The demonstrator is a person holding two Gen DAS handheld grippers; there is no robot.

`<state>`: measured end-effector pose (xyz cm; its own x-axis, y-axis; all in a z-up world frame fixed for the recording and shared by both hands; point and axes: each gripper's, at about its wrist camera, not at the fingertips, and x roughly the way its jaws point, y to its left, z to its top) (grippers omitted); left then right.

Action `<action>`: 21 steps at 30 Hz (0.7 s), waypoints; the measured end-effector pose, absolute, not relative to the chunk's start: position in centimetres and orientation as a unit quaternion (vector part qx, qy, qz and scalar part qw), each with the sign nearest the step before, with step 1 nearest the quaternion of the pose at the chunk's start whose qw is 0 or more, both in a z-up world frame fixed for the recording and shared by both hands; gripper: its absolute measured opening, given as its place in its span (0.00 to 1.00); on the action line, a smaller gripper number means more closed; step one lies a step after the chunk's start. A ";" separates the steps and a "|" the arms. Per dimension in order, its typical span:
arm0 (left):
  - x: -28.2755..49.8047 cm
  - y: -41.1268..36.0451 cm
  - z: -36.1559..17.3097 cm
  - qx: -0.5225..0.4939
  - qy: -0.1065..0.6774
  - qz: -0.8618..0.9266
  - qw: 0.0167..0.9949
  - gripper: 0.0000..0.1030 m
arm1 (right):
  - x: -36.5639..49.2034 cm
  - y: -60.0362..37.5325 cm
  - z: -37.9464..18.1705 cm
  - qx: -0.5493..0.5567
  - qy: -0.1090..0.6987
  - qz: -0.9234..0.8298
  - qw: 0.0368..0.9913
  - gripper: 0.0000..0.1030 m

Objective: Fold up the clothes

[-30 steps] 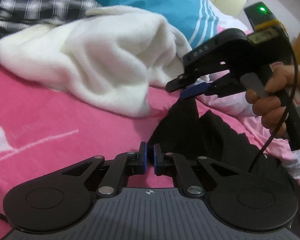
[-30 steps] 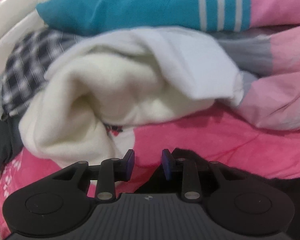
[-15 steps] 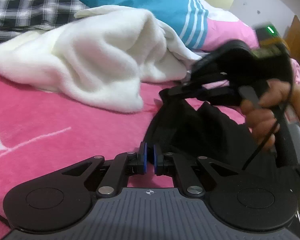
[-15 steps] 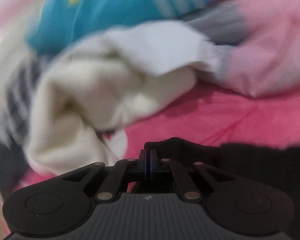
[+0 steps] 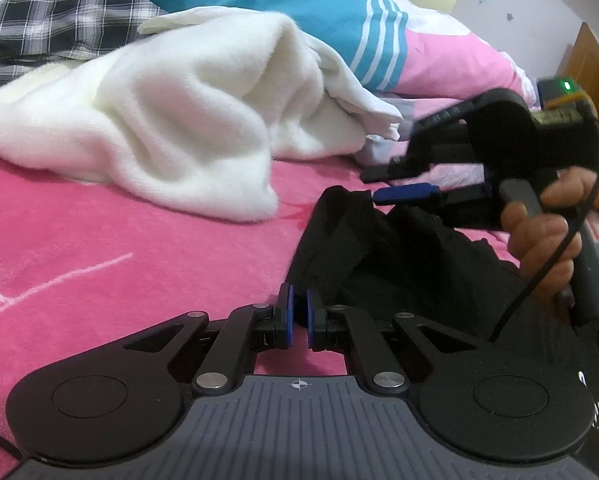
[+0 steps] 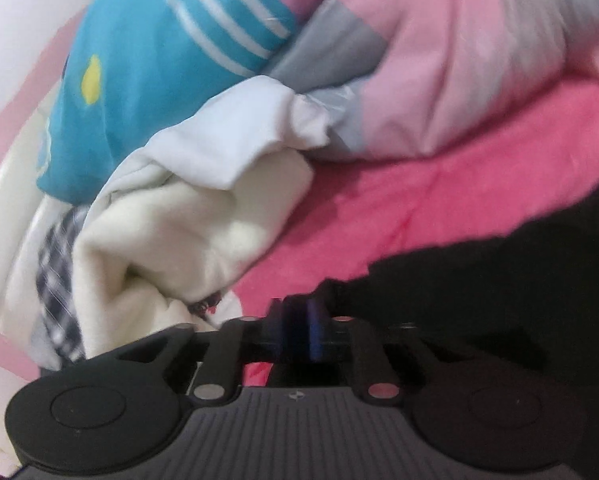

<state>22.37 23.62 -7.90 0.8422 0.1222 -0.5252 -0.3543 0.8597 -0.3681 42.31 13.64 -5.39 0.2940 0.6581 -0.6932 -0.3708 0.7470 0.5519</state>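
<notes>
**Black garment held at one edge on the pink bed**

A black garment (image 5: pixel 379 264) lies crumpled on the pink bed cover (image 5: pixel 119 248), toward the right side of the left wrist view. The left gripper (image 5: pixel 297 316) sits low at the garment's near edge with its blue-padded fingers (image 5: pixel 286 314) pressed nearly together — the dark cloth runs into the narrow gap between them, so they pinch its edge.

The right gripper (image 5: pixel 383 188), held by a hand (image 5: pixel 547 232), hovers at the garment's far, raised corner. Its fingers are parting; the lower blue pad sits right at the tip of the cloth, and the upper finger stands clear above it. In the blurred right wrist view the black fabric reaches up to the fingers (image 6: pixel 313 332), but whether any lies between them cannot be told.

Behind the garment — well apart from it — rests a heap of white fleece (image 5: pixel 171 120), with a plaid cloth (image 5: pixel 51 24) and a teal striped quilt (image 5: pixel 319 4) beyond.
</notes>
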 end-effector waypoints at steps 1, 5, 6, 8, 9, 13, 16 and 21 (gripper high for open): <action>22.3 23.6 -7.9 -0.234 0.249 0.130 0.931 0.04 | 42.2 14.1 -5.1 0.128 0.491 0.326 0.798 0.22; 21.9 24.0 -7.9 -0.249 0.239 0.145 0.927 0.04 | 41.7 16.1 -4.1 0.052 0.461 0.329 0.822 0.22; 21.6 24.2 -7.9 -0.256 0.235 0.153 0.925 0.04 | 41.6 16.6 -3.9 0.032 0.453 0.330 0.828 0.22; 21.2 24.7 -7.9 -0.273 0.227 0.165 0.920 0.04 | 41.5 17.1 -3.7 0.010 0.449 0.334 0.829 0.22; 21.1 24.9 -7.9 -0.280 0.225 0.170 0.918 0.04 | 41.5 17.3 -3.6 0.006 0.451 0.336 0.827 0.22; 20.8 25.2 -8.1 -0.297 0.225 0.174 0.911 0.04 | 41.0 18.4 -3.2 -0.010 0.453 0.356 0.817 0.22; 20.9 25.0 -8.1 -0.292 0.228 0.172 0.913 0.04 | 40.7 19.4 -3.3 -0.022 0.463 0.366 0.807 0.22; 21.0 24.7 -8.1 -0.283 0.231 0.170 0.915 0.04 | 41.5 21.1 -4.8 -0.036 0.506 0.333 0.795 0.22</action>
<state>20.95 24.66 -8.13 0.8352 0.1807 -0.5194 -0.4426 0.7814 -0.4399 41.48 21.05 -4.76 0.2652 0.4938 -0.8282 -0.5657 0.7752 0.2811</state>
